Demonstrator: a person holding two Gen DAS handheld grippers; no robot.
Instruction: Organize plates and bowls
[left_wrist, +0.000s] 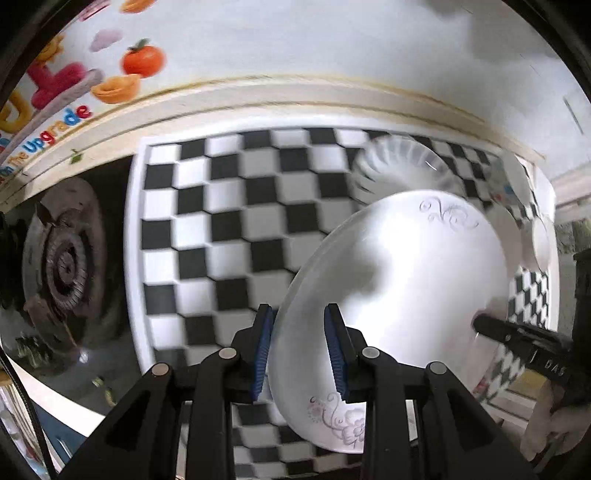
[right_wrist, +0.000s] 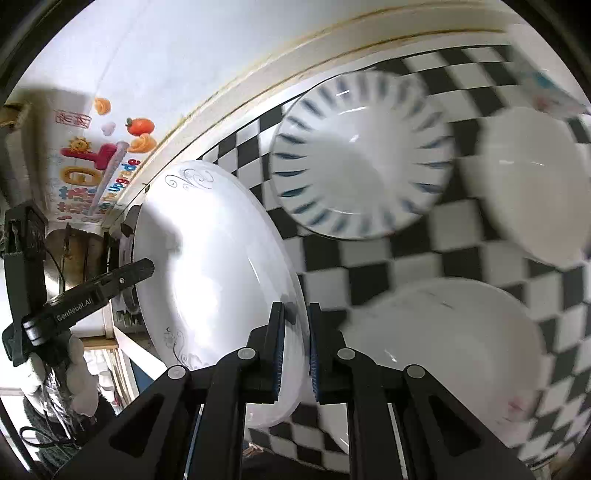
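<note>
A: Blue pads of the left gripper (left_wrist: 299, 350) sit nearest, fingers a moderate way apart, straddling the rim of the white plate (left_wrist: 399, 273). Can't tell if they actually press it.

B: Right gripper (right_wrist: 297, 347)?

A: Narrow, clamped on the opposite rim of the same plate (right_wrist: 207, 266). Plate is tilted on edge, held up above the checkered mat (left_wrist: 229, 229), grey scroll print on its rim.

B: Surroundings, biggest first.

A: Mat covers most of the counter. White wall (left_wrist: 295, 44) behind, cream trim along its base. Left of the mat a gas burner (left_wrist: 62, 258). Colourful sticker (left_wrist: 74, 77) with an orange on the wall.

B: Other dishes?

A: Blue-striped plate (right_wrist: 360, 155) lies flat on the mat past the held plate. Plain white bowl (right_wrist: 535, 184) to its right, blurred. Another white bowl (right_wrist: 450, 339) just beside the right gripper, nearer the camera.

B: Anything blocking?

A: Held plate hides much of the mat's right side in the left view, and part of the striped plate (left_wrist: 402, 166).
</note>
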